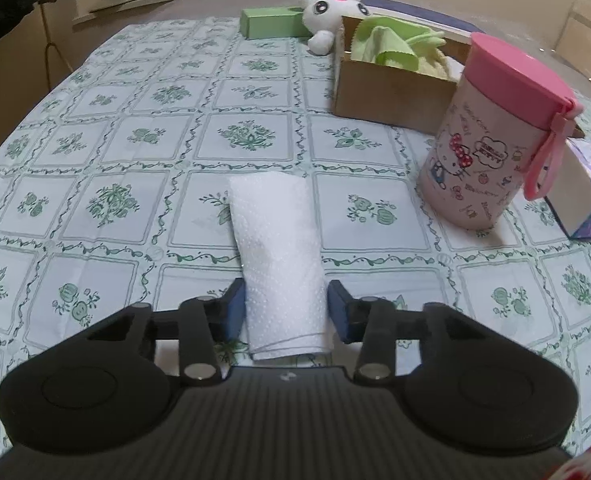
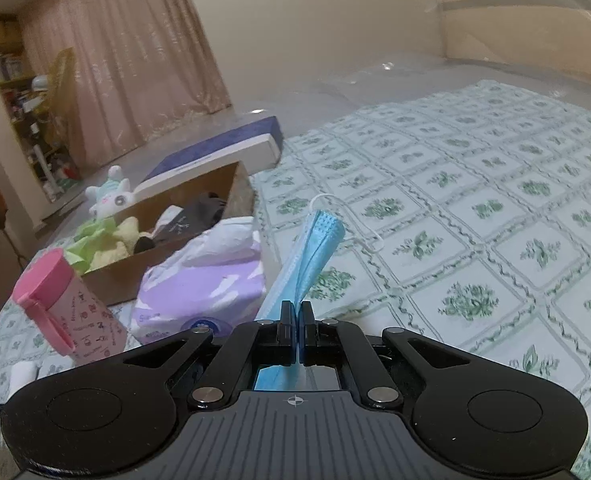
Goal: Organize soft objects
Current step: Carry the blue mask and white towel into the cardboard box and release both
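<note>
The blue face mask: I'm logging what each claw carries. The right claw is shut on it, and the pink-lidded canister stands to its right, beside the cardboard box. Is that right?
Not quite. In the right wrist view the right claw is shut on the blue face mask, but the pink-lidded canister stands to its left, near the cardboard box.

Paper towel (image 1: 279,264): white, soft, dimpled embossing. Face mask (image 2: 315,248): blue non-woven fabric, pleated, matt. Cardboard box (image 1: 391,92): brown, matt. Plush toy (image 1: 331,12): fuzzy white pile. Pink-lidded canister (image 1: 491,140): smooth glossy plastic. Worktop cover (image 1: 135,140): printed, smooth, slight sheen. Tongs (image 1: 287,310): matt black plastic, shiny metal pivots.
</note>
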Demonstrator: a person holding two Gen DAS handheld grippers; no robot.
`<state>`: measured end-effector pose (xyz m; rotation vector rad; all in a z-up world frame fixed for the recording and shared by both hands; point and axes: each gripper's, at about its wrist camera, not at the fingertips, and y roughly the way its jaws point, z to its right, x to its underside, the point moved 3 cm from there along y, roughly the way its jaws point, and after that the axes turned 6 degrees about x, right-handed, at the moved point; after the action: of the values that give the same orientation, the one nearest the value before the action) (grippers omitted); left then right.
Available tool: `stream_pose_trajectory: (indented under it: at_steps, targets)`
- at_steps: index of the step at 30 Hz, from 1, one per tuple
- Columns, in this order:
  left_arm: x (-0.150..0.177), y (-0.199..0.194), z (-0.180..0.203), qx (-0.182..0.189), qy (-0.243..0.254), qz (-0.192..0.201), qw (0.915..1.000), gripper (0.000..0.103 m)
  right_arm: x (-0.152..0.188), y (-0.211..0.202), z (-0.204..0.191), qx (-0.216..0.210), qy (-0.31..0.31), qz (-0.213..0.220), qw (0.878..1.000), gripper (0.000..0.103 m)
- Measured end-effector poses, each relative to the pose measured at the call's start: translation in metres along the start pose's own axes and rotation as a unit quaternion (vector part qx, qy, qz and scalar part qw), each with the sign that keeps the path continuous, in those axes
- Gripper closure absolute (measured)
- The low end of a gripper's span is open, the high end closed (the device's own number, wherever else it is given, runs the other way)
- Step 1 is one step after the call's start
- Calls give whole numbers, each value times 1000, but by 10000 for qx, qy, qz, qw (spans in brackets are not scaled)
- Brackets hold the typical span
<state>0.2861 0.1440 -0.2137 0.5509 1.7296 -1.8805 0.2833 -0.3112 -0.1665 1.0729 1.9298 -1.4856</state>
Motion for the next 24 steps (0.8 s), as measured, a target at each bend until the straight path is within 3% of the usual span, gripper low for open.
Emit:
stream_pose_trajectory:
  at_steps: [2, 4, 13, 24]
  targets:
    - [0, -2, 1, 53, 55, 18, 10000, 77, -4, -2, -3, -102, -68, 11, 9999, 102]
    - [0, -3, 1, 58, 155, 28, 9999, 80, -10, -6, -6, -219, -139, 48, 9997, 102]
    - [-17, -24, -11, 78, 359, 249, 9990, 81, -55, -19, -16, -950, -59, 206, 9952, 102]
    - [-89, -32, -8, 183, 767, 777, 9938, 81, -113, 2, -43, -1542, 291, 529, 9862, 102]
